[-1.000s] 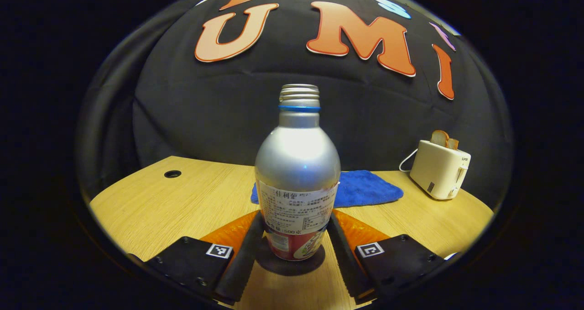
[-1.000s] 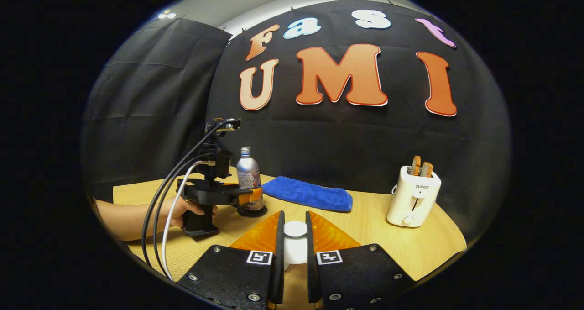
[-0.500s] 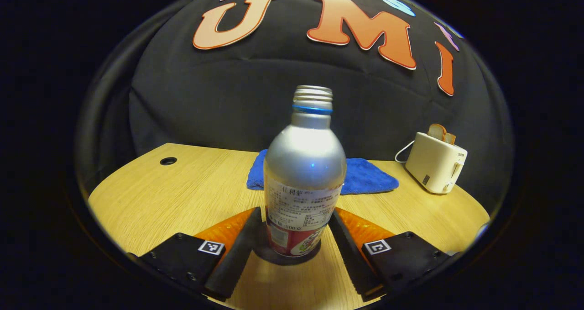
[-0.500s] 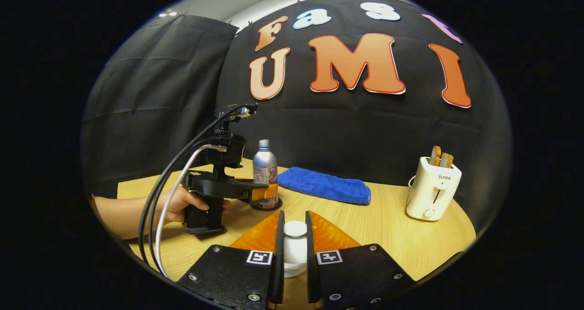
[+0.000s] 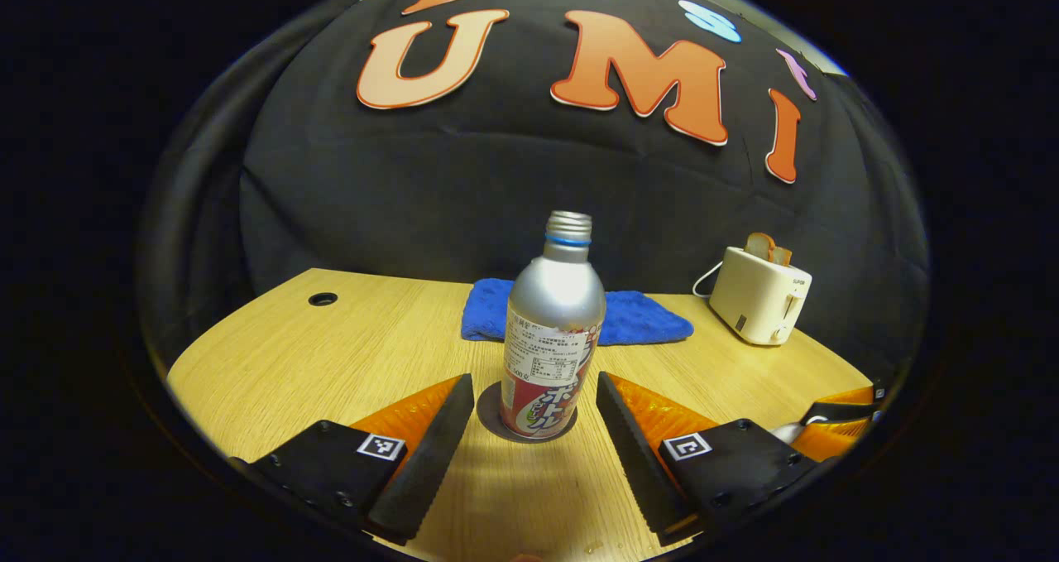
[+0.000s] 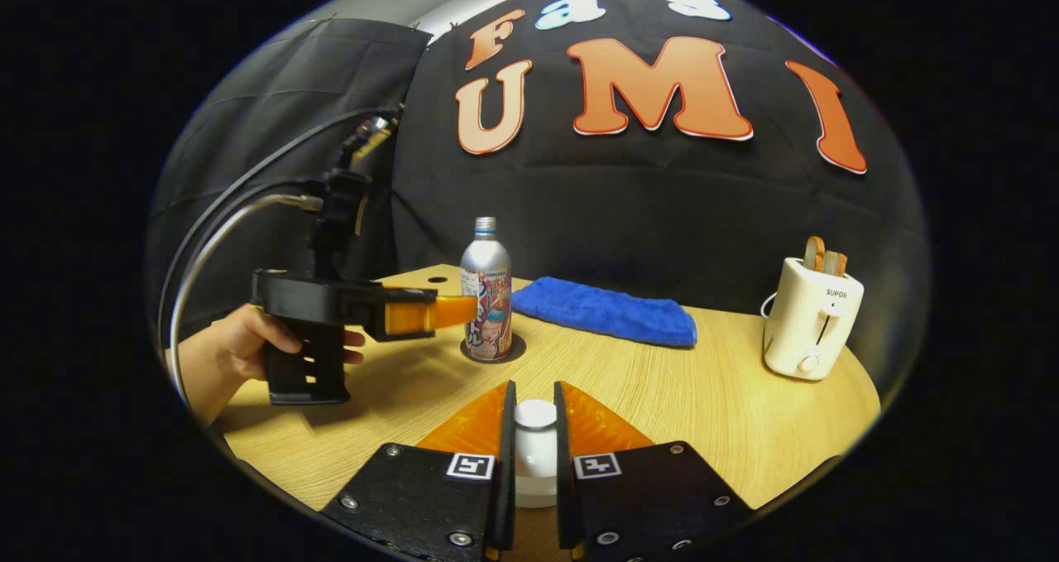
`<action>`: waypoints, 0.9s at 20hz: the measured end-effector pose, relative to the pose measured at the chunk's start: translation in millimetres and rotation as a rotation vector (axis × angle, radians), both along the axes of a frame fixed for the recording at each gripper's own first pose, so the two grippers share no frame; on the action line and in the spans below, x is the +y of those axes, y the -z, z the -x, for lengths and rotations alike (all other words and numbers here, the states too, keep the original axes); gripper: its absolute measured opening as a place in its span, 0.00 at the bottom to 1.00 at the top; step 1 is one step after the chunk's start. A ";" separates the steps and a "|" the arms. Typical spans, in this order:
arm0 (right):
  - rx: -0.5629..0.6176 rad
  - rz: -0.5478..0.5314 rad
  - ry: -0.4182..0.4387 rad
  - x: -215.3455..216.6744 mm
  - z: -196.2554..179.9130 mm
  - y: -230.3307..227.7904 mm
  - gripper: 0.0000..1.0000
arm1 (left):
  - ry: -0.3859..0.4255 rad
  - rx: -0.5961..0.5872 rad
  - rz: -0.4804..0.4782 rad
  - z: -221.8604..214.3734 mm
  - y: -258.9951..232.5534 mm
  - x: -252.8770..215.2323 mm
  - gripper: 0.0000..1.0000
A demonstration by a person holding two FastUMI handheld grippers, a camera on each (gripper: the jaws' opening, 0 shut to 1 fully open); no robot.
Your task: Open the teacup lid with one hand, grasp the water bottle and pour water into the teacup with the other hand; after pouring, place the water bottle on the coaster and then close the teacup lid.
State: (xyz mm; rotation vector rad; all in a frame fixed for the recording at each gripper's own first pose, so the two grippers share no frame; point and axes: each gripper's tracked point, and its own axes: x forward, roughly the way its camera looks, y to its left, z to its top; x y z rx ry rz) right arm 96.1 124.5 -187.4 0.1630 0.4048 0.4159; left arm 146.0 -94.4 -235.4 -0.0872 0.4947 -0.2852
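Both fingers of the left gripper [image 5: 534, 429], a second ago flanking the water bottle [image 5: 548, 330], are now spread wide and drawn back from it; the bottle is left upright on the coaster [image 5: 490, 406]. The teacup lid [image 6: 535, 415] is kept pinched by the right gripper [image 6: 531, 454], so closing is judged next.

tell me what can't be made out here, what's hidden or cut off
- Teacup: hidden in the right gripper view by the right gripper, whose fingers clamp the white lid.
- Water level inside the water bottle: opaque metal in both views.
- Coaster: mostly covered by the bottle.
- The person beyond the hand: cut off by the view's edge.
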 end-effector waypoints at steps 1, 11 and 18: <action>0.002 0.004 0.001 1.1 0.6 3.1 0.21 | -0.008 -0.007 0.006 5.4 -3.8 3.3 0.98; -0.062 0.067 0.050 -8.7 3.4 6.4 0.38 | -0.025 -0.129 0.048 57.5 -63.5 12.8 0.98; -0.210 0.016 0.147 -51.6 12.8 -66.1 0.76 | -0.071 -0.254 0.042 80.1 -120.2 14.6 0.97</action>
